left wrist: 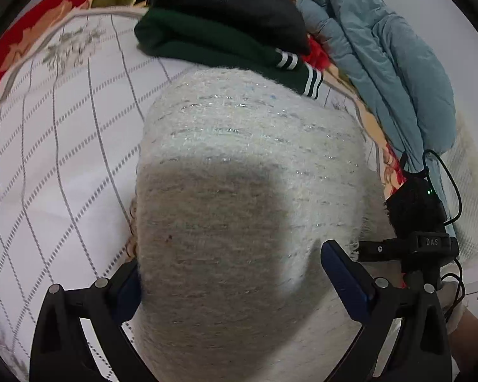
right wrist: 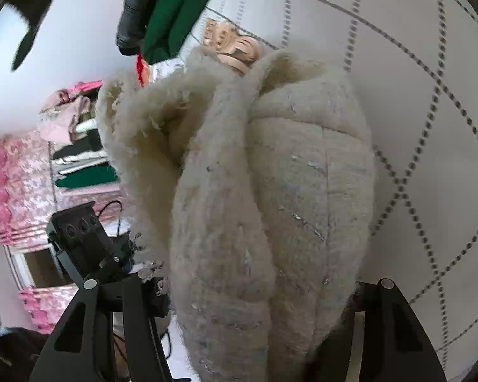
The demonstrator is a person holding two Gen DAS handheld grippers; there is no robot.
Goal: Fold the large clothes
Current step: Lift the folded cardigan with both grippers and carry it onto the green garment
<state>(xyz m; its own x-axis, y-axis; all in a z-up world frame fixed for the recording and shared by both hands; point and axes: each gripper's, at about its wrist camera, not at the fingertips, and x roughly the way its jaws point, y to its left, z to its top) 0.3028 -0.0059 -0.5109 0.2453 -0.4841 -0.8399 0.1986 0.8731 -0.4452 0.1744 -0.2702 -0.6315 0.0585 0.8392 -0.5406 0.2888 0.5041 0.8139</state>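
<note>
A fluffy cream knitted sweater [left wrist: 248,165] with shiny threads lies folded into a thick bundle on the white quilted bedspread [left wrist: 63,146]. My left gripper [left wrist: 232,273] stands wide around its near end, one blue-padded finger on each side; the bundle fills the gap between the fingers. In the right wrist view the same sweater [right wrist: 271,197] bulges between the fingers of my right gripper [right wrist: 258,312], with its folded layers and a fringed edge showing at the left. The right fingers sit against both sides of the bundle. The fingertips are hidden by the wool.
A dark green garment with white stripes [left wrist: 213,47] and a black garment [left wrist: 232,3] lie stacked at the far side of the bed. A light blue padded jacket [left wrist: 382,57] lies at the right. The other gripper's body [left wrist: 420,229] is at the sweater's right. Shelves with clothes [right wrist: 79,152] stand by pink curtains.
</note>
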